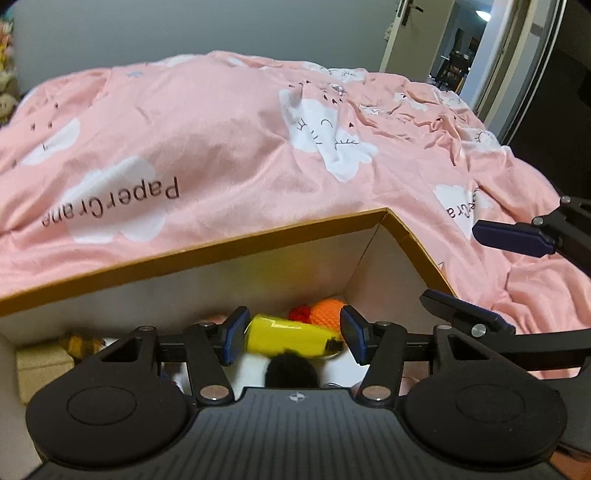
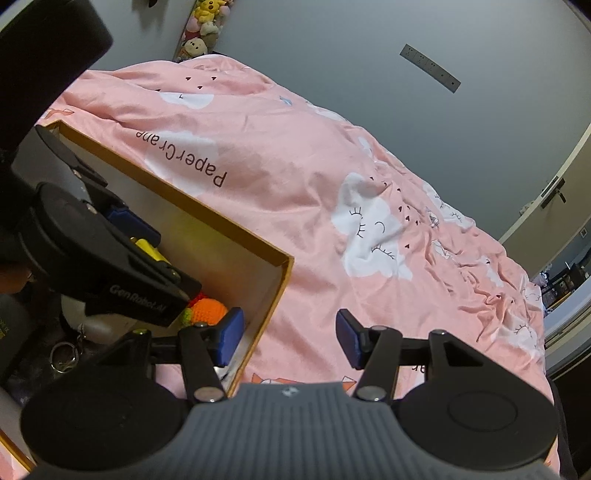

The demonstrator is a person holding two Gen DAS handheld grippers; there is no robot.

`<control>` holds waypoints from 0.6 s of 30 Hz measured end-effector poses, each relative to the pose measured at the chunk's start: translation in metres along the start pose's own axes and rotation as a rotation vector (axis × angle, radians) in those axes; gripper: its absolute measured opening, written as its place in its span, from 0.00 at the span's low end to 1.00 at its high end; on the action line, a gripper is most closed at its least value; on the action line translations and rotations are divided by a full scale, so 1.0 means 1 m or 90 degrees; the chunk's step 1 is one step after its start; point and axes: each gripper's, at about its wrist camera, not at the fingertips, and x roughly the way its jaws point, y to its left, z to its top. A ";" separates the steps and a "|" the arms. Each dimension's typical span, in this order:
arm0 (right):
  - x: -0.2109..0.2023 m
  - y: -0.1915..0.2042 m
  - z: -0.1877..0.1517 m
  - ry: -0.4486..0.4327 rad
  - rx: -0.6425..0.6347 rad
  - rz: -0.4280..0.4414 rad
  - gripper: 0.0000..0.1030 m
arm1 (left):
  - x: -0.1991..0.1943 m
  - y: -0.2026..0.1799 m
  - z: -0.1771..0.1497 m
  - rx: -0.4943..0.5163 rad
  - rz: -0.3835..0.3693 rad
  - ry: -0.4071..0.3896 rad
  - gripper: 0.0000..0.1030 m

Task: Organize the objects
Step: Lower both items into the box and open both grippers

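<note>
A cardboard box [image 1: 192,254] with a brown rim lies on the pink bed. My left gripper [image 1: 293,336] is open over the box, with a yellow cylinder-shaped object [image 1: 288,334] between its pads; the right pad stands apart from it. An orange crocheted ball [image 1: 327,312] and a red crocheted item [image 1: 300,313] lie in the box's far corner. My right gripper [image 2: 291,339] is open and empty, straddling the box's right wall [image 2: 269,306]. The left gripper [image 2: 122,236], the yellow object [image 2: 147,249] and the orange ball [image 2: 208,310] also show in the right wrist view.
A pink quilt [image 1: 240,140] with white clouds covers the bed. A black fuzzy item [image 1: 291,371] and a tan item [image 1: 40,362] lie in the box. A key ring [image 2: 64,356] lies in the box. Plush toys [image 2: 203,26] stand by the wall. A doorway [image 1: 458,44] is at the far right.
</note>
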 end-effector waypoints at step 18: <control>-0.041 -0.005 0.003 -0.019 0.042 0.021 0.62 | -0.084 -0.007 -0.005 -0.043 0.063 -0.155 0.69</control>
